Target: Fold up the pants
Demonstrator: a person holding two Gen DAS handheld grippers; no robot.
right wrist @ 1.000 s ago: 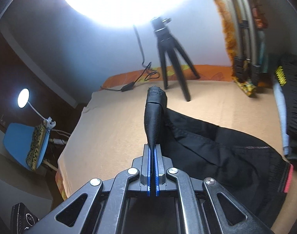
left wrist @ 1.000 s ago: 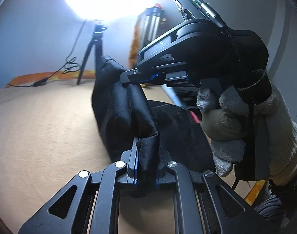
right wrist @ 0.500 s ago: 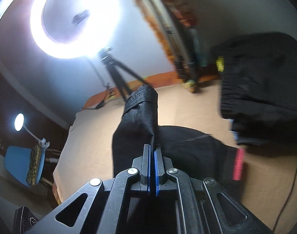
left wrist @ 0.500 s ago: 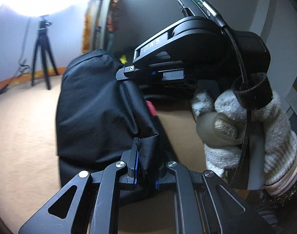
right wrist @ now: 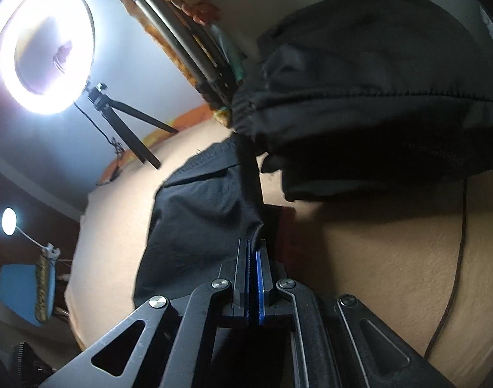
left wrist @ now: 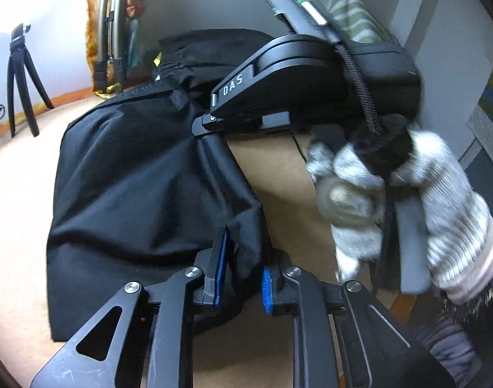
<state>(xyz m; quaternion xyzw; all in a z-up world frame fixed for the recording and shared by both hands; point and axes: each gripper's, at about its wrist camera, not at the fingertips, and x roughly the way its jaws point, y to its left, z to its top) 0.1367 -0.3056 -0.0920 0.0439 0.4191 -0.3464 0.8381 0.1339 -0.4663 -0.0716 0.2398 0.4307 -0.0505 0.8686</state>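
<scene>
The black pants [left wrist: 133, 177] lie doubled over on the beige surface [left wrist: 16, 226]. My left gripper [left wrist: 243, 274] is low over their near edge. Its jaws are opening: a corner of the cloth still hangs between the blue pads [left wrist: 220, 265], with a gap on the right side. My right gripper [right wrist: 253, 274] is shut on the other corner of the same pants [right wrist: 198, 220]. In the left wrist view that right gripper [left wrist: 207, 123] sits above the fold, held by a gloved hand [left wrist: 391, 210]. A red tag [right wrist: 286, 229] peeks out beside the right pads.
Another black garment [right wrist: 375, 97] is piled at the back right, close to the fold. A ring light [right wrist: 46, 48] on a tripod [left wrist: 20, 80] stands at the far left. Folded frames [right wrist: 188, 42] lean on the wall. A cable [right wrist: 456, 258] runs along the right.
Both grippers carried the pants' end across and down, laying it over the rest of the garment near the black pile. The left jaws have parted; the right stays clamped.
</scene>
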